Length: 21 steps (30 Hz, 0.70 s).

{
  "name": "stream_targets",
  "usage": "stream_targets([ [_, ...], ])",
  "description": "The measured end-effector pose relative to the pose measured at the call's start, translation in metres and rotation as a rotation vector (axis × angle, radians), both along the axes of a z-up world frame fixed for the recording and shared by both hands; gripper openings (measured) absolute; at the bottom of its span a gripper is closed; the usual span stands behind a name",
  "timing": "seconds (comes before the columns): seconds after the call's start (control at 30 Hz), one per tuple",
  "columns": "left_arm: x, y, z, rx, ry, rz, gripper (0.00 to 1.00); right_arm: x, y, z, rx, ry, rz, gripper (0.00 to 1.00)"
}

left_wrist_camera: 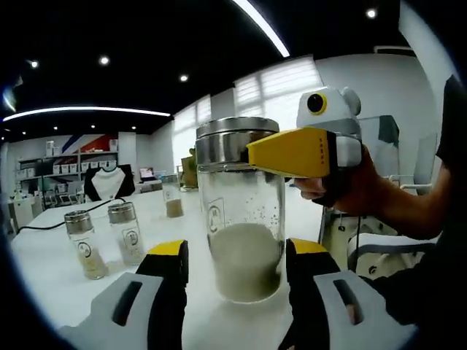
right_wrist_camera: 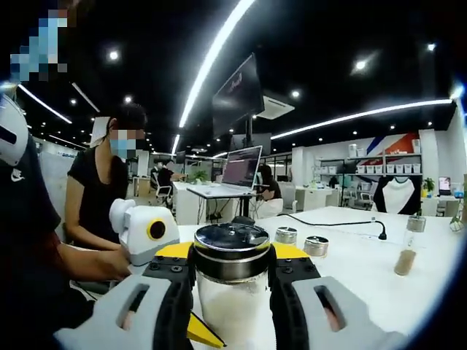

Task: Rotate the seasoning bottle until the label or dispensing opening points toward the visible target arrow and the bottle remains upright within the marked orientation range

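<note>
White worktop (left_wrist_camera: pixel 44 270) in an open office: right hand-held gripper (right_wrist_camera: pixel 232 273) clamps the steel-lidded clear glass seasoning bottle (left_wrist_camera: pixel 241 211), upright between the left hand-held gripper (left_wrist_camera: pixel 235 266)'s spread jaws. Mid-rotation, I'd judge; next, twist without tipping.

A: Worktop (left_wrist_camera: pixel 44 284), white. On it?
B: Two small jars (left_wrist_camera: pixel 86 243) with metal lids, side by side, pale powder in each. A third jar (left_wrist_camera: pixel 173 197) farther back, brown contents. Black cable (left_wrist_camera: pixel 55 222) trailing across.

A: Other view?
B: Two metal lids (right_wrist_camera: pixel 316 246) near each other, a black cable (right_wrist_camera: pixel 332 222), one slim jar (right_wrist_camera: pixel 408 253) with brown powder.

A: Background?
B: Shelves (right_wrist_camera: pixel 379 169) with white boxes, a laptop (right_wrist_camera: pixel 241 167) on a far desk, hanging monitor (right_wrist_camera: pixel 238 93), ceiling light strips (right_wrist_camera: pixel 217 49). A seated person (right_wrist_camera: pixel 101 191) in black.
</note>
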State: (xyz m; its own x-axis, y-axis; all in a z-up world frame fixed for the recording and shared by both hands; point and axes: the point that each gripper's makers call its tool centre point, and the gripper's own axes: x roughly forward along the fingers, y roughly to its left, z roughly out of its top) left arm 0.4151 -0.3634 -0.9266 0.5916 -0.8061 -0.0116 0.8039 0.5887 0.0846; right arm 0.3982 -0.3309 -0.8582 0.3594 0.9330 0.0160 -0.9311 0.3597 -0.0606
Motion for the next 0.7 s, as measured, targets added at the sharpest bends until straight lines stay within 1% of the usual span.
stream_targets([
  [0.1, -0.001, -0.002, -0.001, -0.002, 0.006, -0.016, 0.52, -0.002, 0.000, 0.000, 0.001, 0.001, 0.012, 0.36],
  [0.2, -0.004, -0.005, -0.002, -0.011, 0.012, -0.034, 0.44, -0.001, -0.002, 0.001, 0.006, 0.002, 0.014, 0.36],
  [0.23, -0.006, -0.006, -0.001, -0.018, 0.018, -0.041, 0.43, 0.000, -0.002, 0.001, 0.011, 0.003, 0.014, 0.36],
  [0.27, -0.005, -0.004, -0.004, -0.026, 0.048, -0.023, 0.43, 0.000, -0.003, 0.002, 0.016, 0.005, 0.014, 0.36],
  [0.3, -0.006, -0.006, -0.001, -0.026, 0.034, -0.028, 0.43, -0.001, -0.003, 0.003, 0.025, 0.015, 0.015, 0.36],
  [0.33, -0.006, -0.007, 0.000, -0.026, 0.032, -0.027, 0.43, -0.001, -0.003, 0.003, 0.028, 0.017, 0.013, 0.37],
  [0.37, -0.006, -0.006, 0.002, -0.026, 0.041, -0.005, 0.43, 0.000, -0.003, 0.006, 0.054, 0.020, 0.003, 0.37],
  [0.4, -0.006, -0.006, 0.003, -0.026, 0.040, 0.003, 0.42, 0.000, -0.003, 0.007, 0.060, 0.020, 0.001, 0.37],
  [0.47, -0.006, -0.006, 0.006, -0.026, 0.037, 0.023, 0.42, -0.002, -0.002, 0.009, 0.072, -0.002, -0.008, 0.37],
  [0.53, -0.004, -0.002, 0.006, -0.016, 0.022, 0.064, 0.42, -0.001, -0.001, 0.010, 0.070, -0.024, -0.027, 0.37],
  [0.6, 0.003, 0.004, 0.004, 0.003, 0.015, 0.123, 0.42, 0.006, -0.003, 0.008, 0.069, -0.016, -0.085, 0.36],
  [0.67, 0.005, 0.006, 0.003, 0.012, 0.010, 0.138, 0.42, 0.010, -0.003, 0.005, 0.081, 0.002, -0.115, 0.36],
  [0.7, 0.005, 0.006, 0.002, 0.013, 0.015, 0.140, 0.42, 0.010, -0.001, 0.004, 0.086, -0.004, -0.120, 0.37],
])
